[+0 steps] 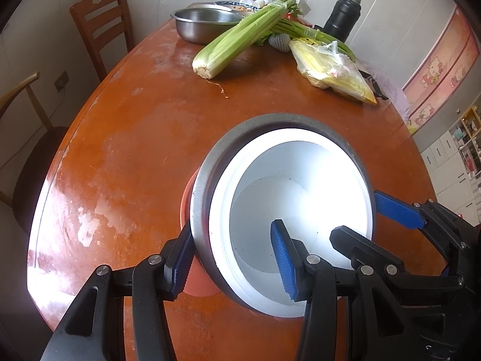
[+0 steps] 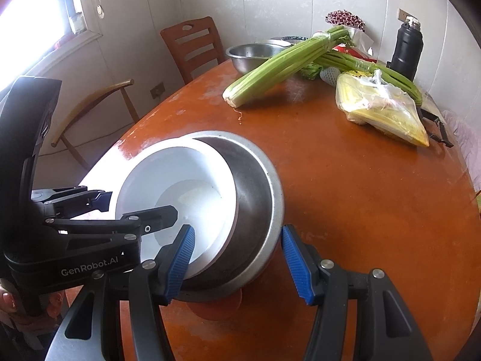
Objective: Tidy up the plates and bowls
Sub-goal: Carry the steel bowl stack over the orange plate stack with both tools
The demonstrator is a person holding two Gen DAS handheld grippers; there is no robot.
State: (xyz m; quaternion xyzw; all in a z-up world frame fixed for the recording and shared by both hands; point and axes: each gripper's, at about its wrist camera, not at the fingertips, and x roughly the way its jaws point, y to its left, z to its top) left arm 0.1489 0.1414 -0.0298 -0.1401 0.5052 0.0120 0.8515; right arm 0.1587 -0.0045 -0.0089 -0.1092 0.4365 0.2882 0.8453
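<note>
Bowls nested near the table's front edge

The white bowl (image 1: pixel 288 210) sat tilted inside the steel bowl (image 2: pixel 255 186), over what looked like an orange dish (image 1: pixel 198 285). The left gripper (image 1: pixel 234 258) straddled both rims, jaws apart; the right gripper (image 2: pixel 237 258) stood open. Stack unsettled; far dishes remained.

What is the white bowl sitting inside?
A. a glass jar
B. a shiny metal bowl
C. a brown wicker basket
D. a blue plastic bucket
B: the round white bowl is nested, tilted, inside a shiny grey metal bowl on the orange-brown wooden table.
</note>
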